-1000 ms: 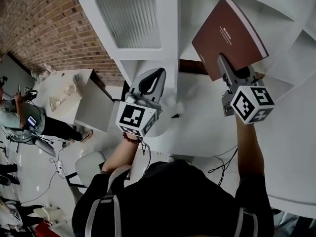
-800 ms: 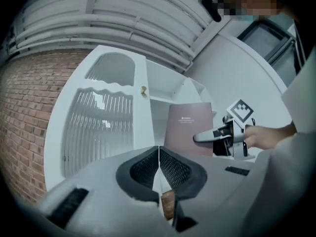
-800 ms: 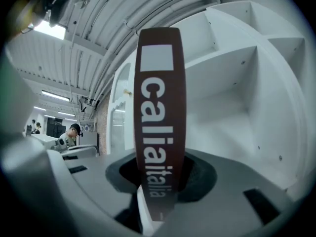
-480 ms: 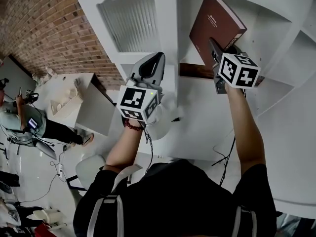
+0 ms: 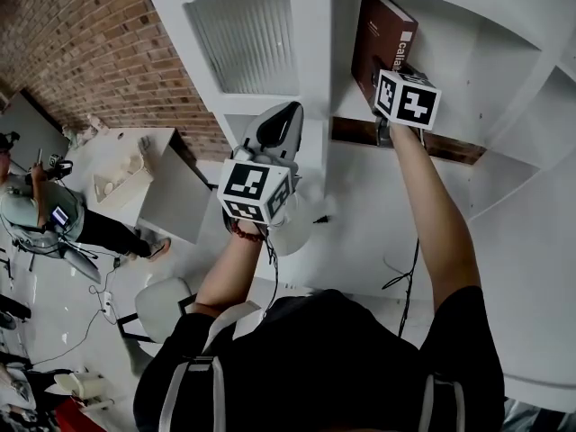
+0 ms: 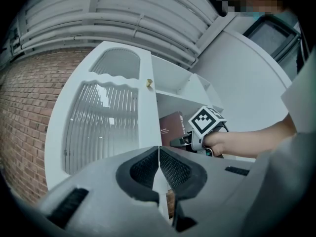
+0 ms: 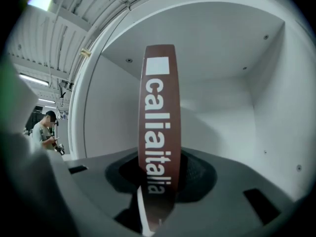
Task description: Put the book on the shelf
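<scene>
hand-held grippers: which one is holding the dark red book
The right hand-held gripper: its jaws grip the upright dark red book inside the white shelf compartment. The left hand-held gripper has its jaws shut together on nothing.

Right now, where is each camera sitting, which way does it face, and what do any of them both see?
Head view: on the person's head, looking over torso and arms at the white cabinet, left gripper and right gripper.
Left gripper view: on the left gripper, looking along its shut jaws at the ribbed-glass door; the right hand shows.
Right gripper view: on the right gripper, facing into the shelf compartment; its jaws clamp the maroon book.
All three share the book.
</scene>
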The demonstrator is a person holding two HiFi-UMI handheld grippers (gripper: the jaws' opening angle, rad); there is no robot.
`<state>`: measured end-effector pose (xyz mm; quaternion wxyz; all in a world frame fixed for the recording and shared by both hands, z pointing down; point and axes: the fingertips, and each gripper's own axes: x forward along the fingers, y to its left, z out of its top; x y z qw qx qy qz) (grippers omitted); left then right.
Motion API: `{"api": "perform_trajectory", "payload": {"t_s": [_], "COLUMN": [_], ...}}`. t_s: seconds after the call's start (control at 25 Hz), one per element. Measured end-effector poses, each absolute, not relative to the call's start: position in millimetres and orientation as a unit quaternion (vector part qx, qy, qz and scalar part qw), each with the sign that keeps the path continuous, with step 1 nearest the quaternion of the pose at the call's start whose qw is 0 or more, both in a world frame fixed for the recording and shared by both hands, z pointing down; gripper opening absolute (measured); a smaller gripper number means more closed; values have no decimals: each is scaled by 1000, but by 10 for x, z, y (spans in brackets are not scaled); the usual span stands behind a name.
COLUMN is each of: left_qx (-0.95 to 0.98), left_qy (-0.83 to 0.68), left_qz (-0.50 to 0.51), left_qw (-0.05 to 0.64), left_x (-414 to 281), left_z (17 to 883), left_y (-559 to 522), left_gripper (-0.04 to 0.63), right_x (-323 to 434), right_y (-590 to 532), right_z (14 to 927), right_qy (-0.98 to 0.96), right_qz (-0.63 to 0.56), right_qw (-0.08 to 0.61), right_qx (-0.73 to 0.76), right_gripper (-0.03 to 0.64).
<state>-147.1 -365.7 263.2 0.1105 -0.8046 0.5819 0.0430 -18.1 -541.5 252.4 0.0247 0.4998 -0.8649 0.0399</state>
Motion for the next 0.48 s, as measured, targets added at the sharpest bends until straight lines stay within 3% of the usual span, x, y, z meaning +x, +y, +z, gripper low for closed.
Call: {"api": "perform_trajectory", "payload": {"t_s": [0.48], "left_qx": [-805], "left_qy": [584], "left_qz": [45], "left_qw": [93], "left_x": [-1430], "left_z": [2739], "left_y": [-3668], "left_gripper": [20], "right_x": [-383], "right_y": [-5613], "right_z": [2492], "right_qy": [-850], "right_qz": [-2], "right_qw": [24], "right_qx": [526], "right_gripper": [152]}}
